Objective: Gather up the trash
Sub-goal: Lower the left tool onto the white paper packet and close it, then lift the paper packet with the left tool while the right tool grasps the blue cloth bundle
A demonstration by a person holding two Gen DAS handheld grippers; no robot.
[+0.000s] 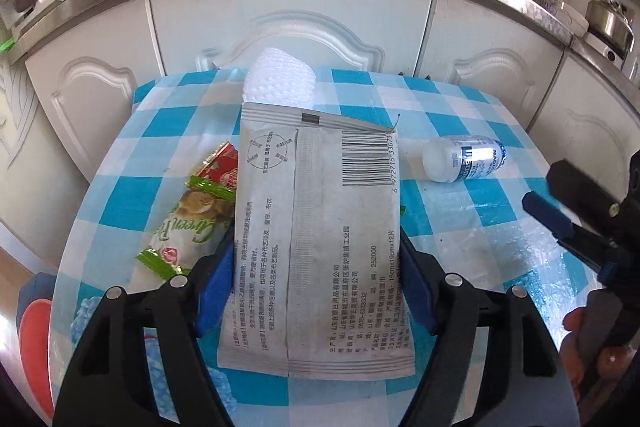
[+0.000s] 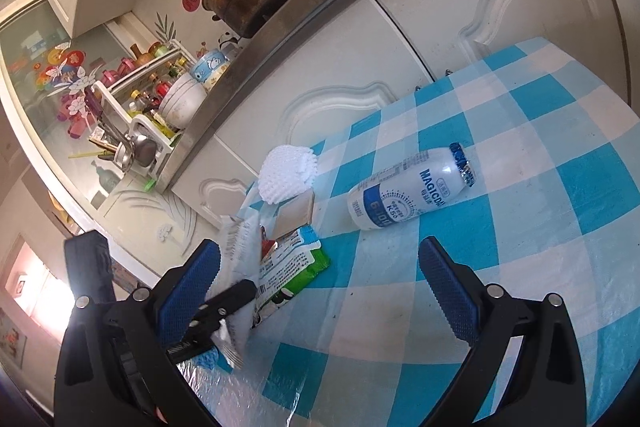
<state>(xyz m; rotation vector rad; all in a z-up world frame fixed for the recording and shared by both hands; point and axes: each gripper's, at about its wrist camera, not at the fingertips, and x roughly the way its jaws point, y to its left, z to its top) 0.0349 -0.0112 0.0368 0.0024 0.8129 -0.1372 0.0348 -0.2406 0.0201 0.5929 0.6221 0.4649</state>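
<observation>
Jaws of the left gripper [image 1: 316, 291] are clamped on a flat grey printed sachet [image 1: 320, 227]; the right gripper [image 2: 320, 291] is seen spread wide only in its own view, the white plastic bottle [image 2: 404, 191] beyond.

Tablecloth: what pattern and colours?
Blue-and-white check tablecloth, squares in darker and lighter blue; right wrist view shows it best.

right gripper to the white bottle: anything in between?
Nothing visible. The right gripper is open over bare checkered tablecloth, and the white bottle lies on its side just ahead; the wrapper pile sits off to the left.
</observation>
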